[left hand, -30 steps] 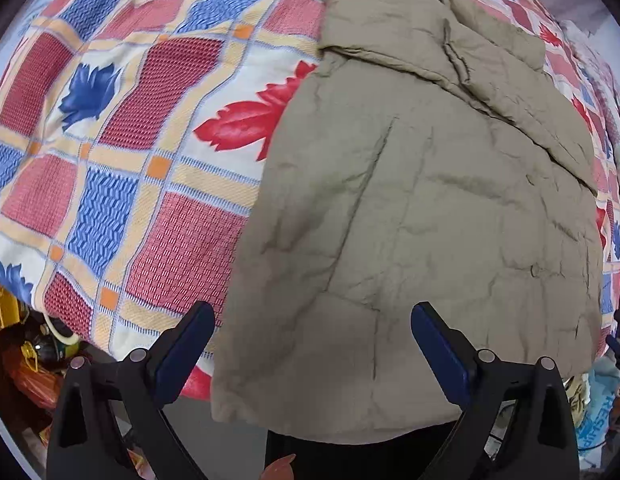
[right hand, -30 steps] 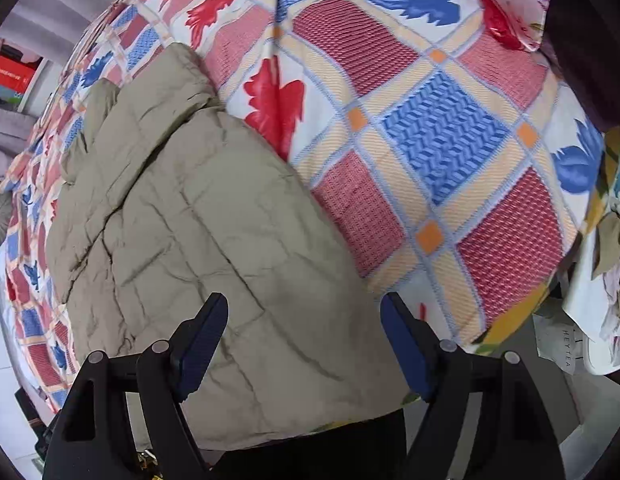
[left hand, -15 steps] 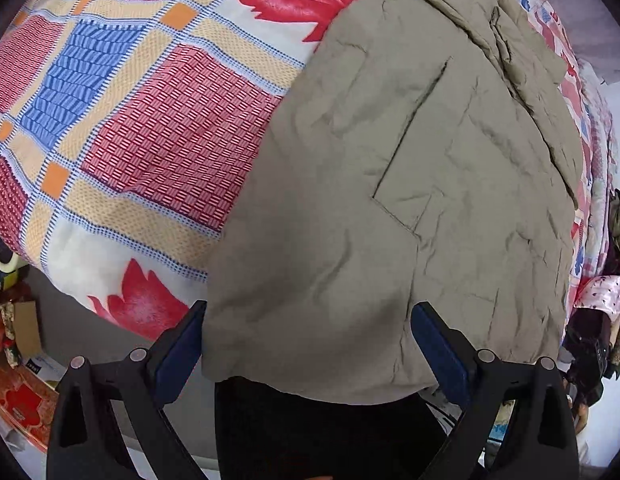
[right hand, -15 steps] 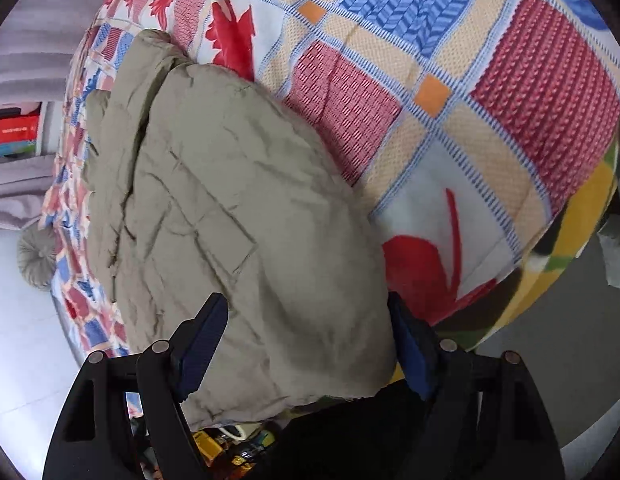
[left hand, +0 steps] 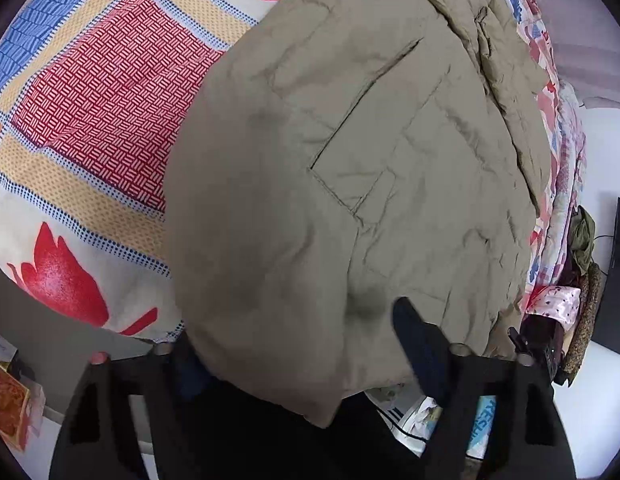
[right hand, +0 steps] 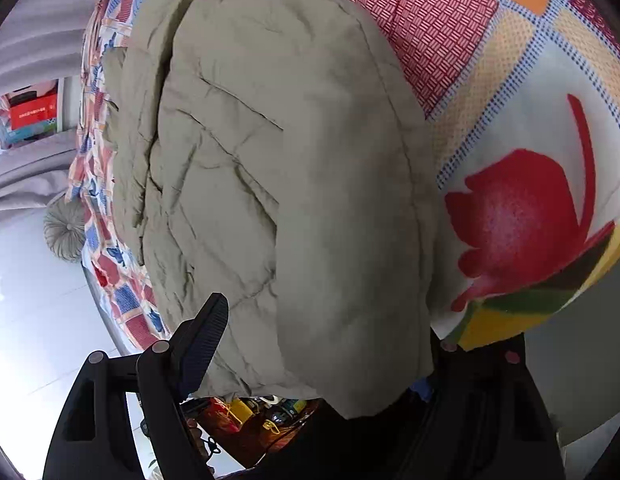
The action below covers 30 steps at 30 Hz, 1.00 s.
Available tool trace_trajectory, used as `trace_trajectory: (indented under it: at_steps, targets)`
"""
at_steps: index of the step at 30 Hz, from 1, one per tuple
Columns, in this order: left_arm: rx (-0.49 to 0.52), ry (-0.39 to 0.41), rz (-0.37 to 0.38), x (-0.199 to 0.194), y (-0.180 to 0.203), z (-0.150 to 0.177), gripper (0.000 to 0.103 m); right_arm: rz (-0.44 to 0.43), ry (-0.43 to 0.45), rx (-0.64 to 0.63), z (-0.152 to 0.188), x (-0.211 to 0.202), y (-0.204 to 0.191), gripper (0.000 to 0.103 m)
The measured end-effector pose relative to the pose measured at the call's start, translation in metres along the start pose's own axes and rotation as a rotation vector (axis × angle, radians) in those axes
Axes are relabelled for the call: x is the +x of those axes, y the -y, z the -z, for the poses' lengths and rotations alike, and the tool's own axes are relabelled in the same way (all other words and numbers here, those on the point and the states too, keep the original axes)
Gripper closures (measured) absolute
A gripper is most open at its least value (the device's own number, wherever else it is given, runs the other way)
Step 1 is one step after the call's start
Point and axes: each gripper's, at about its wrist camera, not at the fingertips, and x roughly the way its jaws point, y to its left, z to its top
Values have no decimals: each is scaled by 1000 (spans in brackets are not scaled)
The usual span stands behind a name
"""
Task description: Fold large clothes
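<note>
- Jacket (left hand: 350, 168): khaki, padded, creased; lies on the bed with its near hem hanging over the bed's edge toward both cameras. A slanted pocket slit shows on the upper face in the left wrist view. In the right wrist view (right hand: 293, 184) a folded layer lies along the far left side.
- Bedspread (left hand: 105, 92): patchwork of red, blue, orange and cream squares with red leaf prints; covers the bed under the jacket and shows bare to the jacket's left in the left view and to its right in the right view (right hand: 522, 160).
- Left tongs (left hand: 301, 360): fingers spread wide, one on each side of the hanging hem; the right blue pad lies against the cloth, the left pad is mostly hidden behind it. Not clamped.
- Right tongs (right hand: 322, 348): fingers wide apart, straddling the hem; the left pad (right hand: 205, 336) touches the cloth, the right finger is covered by the jacket's corner. Not clamped.
- Round tufted cushion (right hand: 65, 232): grey-green, beside the bed's far edge, right view.
- Floor (right hand: 33, 312): pale, glossy, left of the bed in the right view.
</note>
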Motion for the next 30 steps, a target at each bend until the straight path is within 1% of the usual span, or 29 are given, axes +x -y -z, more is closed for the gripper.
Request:
trace_trajectory:
  at_steps: [1,2,3,4,5,6,9,12,15,17,20,24,27,30]
  targets:
    - [5,-5,-13,3,3,1,69,7,-3,7,0,1,1,23]
    - [13,-7,-17,4,7,-1,74,16,-6,15,0,2,1,34]
    - [22,7,-12,0,11,-1,80,34,-7,18,0,1,4,62]
    - [33,17,-2,-3,14,-2,83,58,-10,21,1,-1,7,76]
    - [44,25,6,-8,18,-2,84,73,-10,27,1,-2,8,87]
    - [54,34,18,-13,22,-2,86,68,5,26,0,-7,8,91]
    - [75,75,68,-34,35,-5,88,0,34,20,1,-23,8,93]
    - [105,123,121,-59,48,-12,88,-68,59,11,-1,-39,-1,94]
    - [147,174,159,-84,65,-25,88,-143,91,-33,-6,-58,-21,95]
    - [168,215,187,-99,82,-35,88,-173,112,-74,-10,-70,-38,95]
    - [187,282,229,-125,96,-56,88,-224,156,-139,-20,-88,-69,95]
    - [218,373,262,-155,120,-88,88,-276,215,-213,-39,-108,-112,95]
    - [232,432,287,-172,135,-120,88,-288,251,-275,-61,-120,-146,96]
    - [267,486,271,-181,157,-155,88,-277,284,-346,-89,-129,-185,96]
